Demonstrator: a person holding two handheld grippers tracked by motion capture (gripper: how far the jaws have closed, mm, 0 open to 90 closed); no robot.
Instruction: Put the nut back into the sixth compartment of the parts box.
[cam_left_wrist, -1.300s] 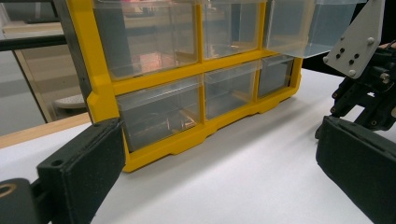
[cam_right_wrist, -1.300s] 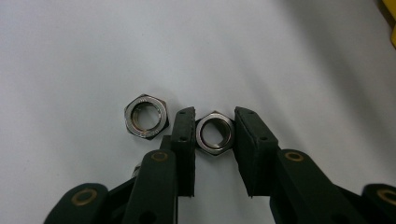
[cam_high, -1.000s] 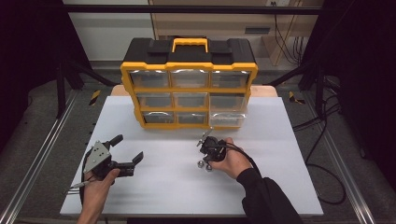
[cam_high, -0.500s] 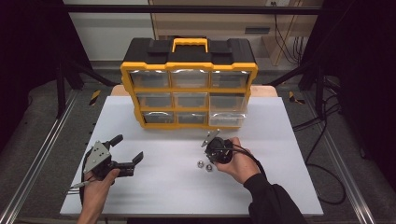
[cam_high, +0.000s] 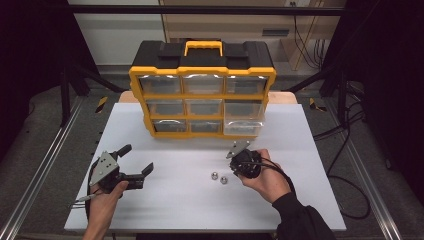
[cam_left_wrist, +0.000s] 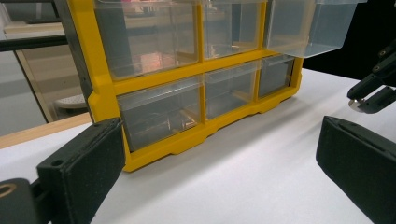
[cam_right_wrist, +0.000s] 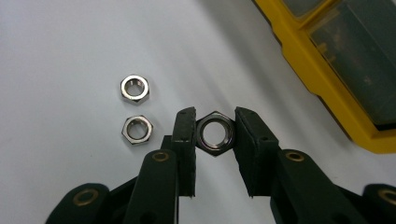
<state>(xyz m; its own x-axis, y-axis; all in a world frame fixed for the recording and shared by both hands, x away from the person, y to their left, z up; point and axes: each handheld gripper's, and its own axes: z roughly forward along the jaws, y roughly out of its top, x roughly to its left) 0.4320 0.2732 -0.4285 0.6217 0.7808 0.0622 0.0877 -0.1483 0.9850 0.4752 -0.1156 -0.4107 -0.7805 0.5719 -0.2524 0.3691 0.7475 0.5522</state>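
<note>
My right gripper (cam_right_wrist: 214, 131) is shut on a steel hex nut (cam_right_wrist: 214, 133), pinched by its flats and held above the white table. Two more hex nuts (cam_right_wrist: 134, 88) (cam_right_wrist: 137, 129) lie side by side on the table below it. In the high view the right gripper (cam_high: 237, 151) hovers just right of those loose nuts (cam_high: 214, 176), pointing toward the yellow drawer organizer (cam_high: 202, 95). My left gripper (cam_high: 136, 158) rests open at the table's front left, nothing between its jaws. The left gripper view has the right gripper's tips (cam_left_wrist: 373, 91) at the far right.
The organizer's bottom right clear drawer (cam_high: 243, 120) is pulled out a little toward me. Its other drawers (cam_left_wrist: 161, 112) sit shut. The white table (cam_high: 300, 200) ends close behind my hands, with metal rails and cables beyond the side edges.
The right gripper has risen and shifted right, away from the two loose nuts, carrying the nut. The left gripper has stayed still.
</note>
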